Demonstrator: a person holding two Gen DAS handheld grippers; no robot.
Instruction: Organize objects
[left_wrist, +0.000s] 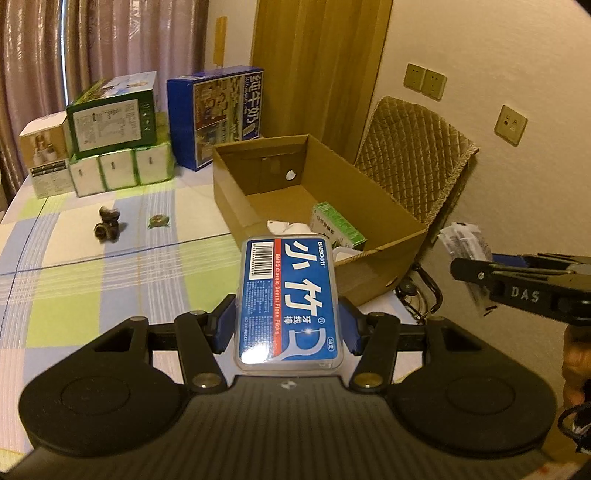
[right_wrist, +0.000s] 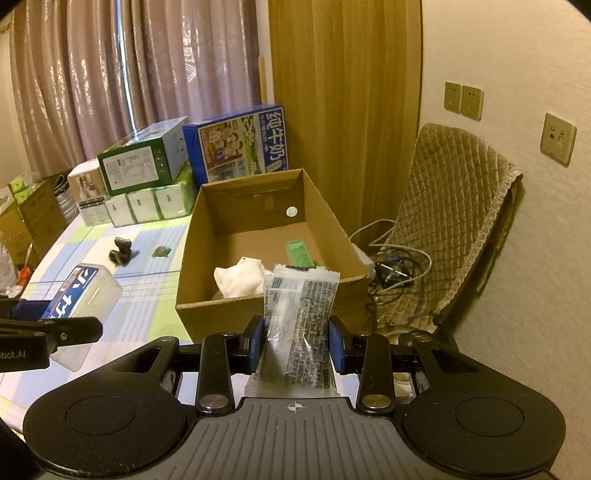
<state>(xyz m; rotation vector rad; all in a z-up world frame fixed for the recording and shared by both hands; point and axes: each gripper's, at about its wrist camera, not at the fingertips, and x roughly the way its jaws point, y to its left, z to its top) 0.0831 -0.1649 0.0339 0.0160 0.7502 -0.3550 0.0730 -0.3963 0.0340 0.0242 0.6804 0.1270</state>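
The worktop (left_wrist: 92, 280) wears a check of pale blue, lime green and white. On it the cardboard box (right_wrist: 236, 306) is plain brown; inside lie a white cloth (right_wrist: 238, 280) and a green carton (right_wrist: 301, 253). Behind the box stand a blue milk carton (left_wrist: 218, 110) and a green-and-white package (left_wrist: 114, 122). The floss case (left_wrist: 290, 306) is blue with a red stripe and white characters. Right of the box, the chair cover (right_wrist: 454, 206) is quilted tan.

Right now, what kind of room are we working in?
Probably a room in a home, perhaps a dining area: a table with a checked cloth, heavy curtains behind it, a padded chair by wall sockets, and stacked grocery cartons.
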